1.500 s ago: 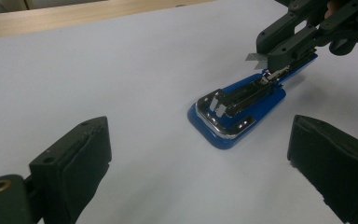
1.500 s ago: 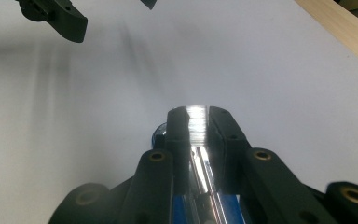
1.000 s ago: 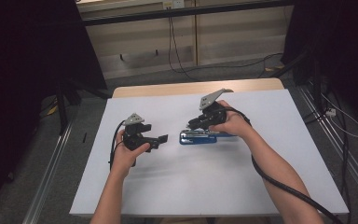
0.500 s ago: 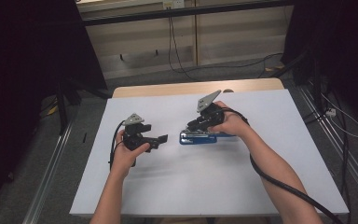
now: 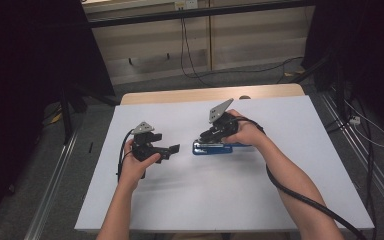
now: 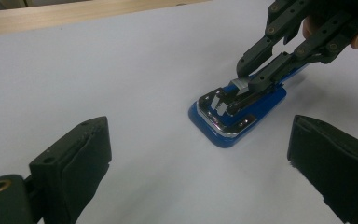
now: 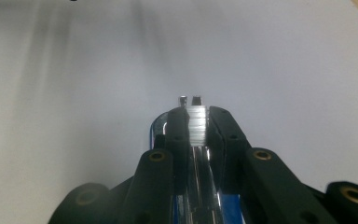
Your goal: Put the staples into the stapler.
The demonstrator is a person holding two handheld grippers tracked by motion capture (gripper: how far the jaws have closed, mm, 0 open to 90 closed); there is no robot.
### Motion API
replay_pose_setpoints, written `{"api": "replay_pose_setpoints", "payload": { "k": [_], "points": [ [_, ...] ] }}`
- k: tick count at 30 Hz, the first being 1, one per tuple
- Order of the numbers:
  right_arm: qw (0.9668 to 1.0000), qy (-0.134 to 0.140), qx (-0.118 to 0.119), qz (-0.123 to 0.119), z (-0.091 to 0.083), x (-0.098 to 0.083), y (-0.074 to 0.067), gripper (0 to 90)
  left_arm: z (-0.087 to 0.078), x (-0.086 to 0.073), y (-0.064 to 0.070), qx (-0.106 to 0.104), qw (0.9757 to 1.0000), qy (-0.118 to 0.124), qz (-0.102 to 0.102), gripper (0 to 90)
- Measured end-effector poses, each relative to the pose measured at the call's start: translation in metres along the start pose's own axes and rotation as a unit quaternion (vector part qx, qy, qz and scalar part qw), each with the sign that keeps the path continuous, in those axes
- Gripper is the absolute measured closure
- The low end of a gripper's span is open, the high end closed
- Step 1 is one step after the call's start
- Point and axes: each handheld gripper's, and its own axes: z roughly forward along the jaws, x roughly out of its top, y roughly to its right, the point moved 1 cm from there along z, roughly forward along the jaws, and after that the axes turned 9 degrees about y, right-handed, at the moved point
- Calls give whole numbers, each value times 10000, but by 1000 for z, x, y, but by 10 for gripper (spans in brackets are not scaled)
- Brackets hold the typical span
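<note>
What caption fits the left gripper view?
Right gripper pinches a staple strip over the blue metal-topped stapler on white table.

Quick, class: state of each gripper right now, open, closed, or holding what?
Left gripper: open, nothing between its jaws, short of the blue stapler.
Right gripper: closed on a strip of staples at the stapler's metal top.
</note>
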Motion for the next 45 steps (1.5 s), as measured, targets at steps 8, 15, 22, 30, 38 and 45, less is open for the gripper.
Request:
{"api": "replay_pose_setpoints", "payload": {
  "k": [8,15,22,30,38,45],
  "points": [
    [10000,-79,-19,-29,0,-3,3,793,0,0,0,13,10000,-7,-3,62],
    [9998,-153,64,-72,3,-3,1,793,1,-1,0,12,10000,-12,-8,63],
    [9998,-157,84,-58,4,-3,1,793,0,-1,0,9,10000,-13,-9,63],
    [9997,-210,98,-47,7,-3,2,792,1,-1,-1,13,10000,-24,-20,63],
    [9997,-197,112,-15,11,-1,2,791,1,-2,-1,28,10000,-50,-34,63],
    [9997,-215,131,7,11,0,2,789,1,-2,-1,28,10000,-56,-41,63]
  ]
}}
